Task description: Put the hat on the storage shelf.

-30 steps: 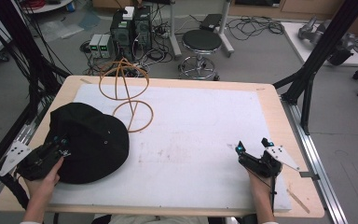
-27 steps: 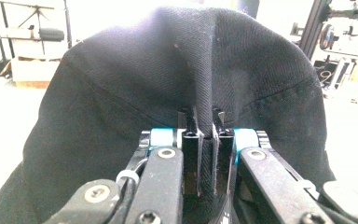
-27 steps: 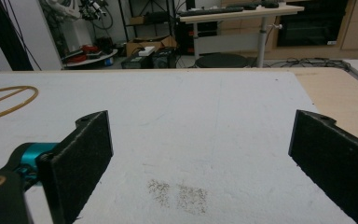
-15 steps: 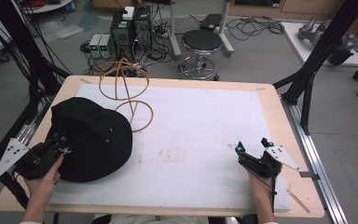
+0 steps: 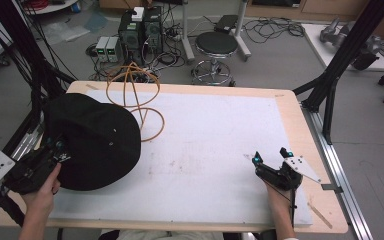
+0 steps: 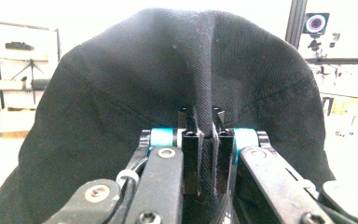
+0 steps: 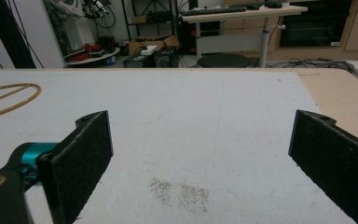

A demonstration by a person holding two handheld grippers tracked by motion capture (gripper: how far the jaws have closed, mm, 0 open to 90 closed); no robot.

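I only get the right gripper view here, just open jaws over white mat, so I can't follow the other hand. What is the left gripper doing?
Observer: The left gripper is shut on a fold of a black hat, at the table's left side.
Operator: Is the fabric really between the pads?
Observer: Yes, the left gripper view shows a pinched ridge of cloth running up between the closed jaws.
Operator: Anything near the hat?
Observer: An orange wire stand stands just behind it; the hat overlaps its base in the high view.

Even indoor light; blown-out glare behind; soft, grainy focus
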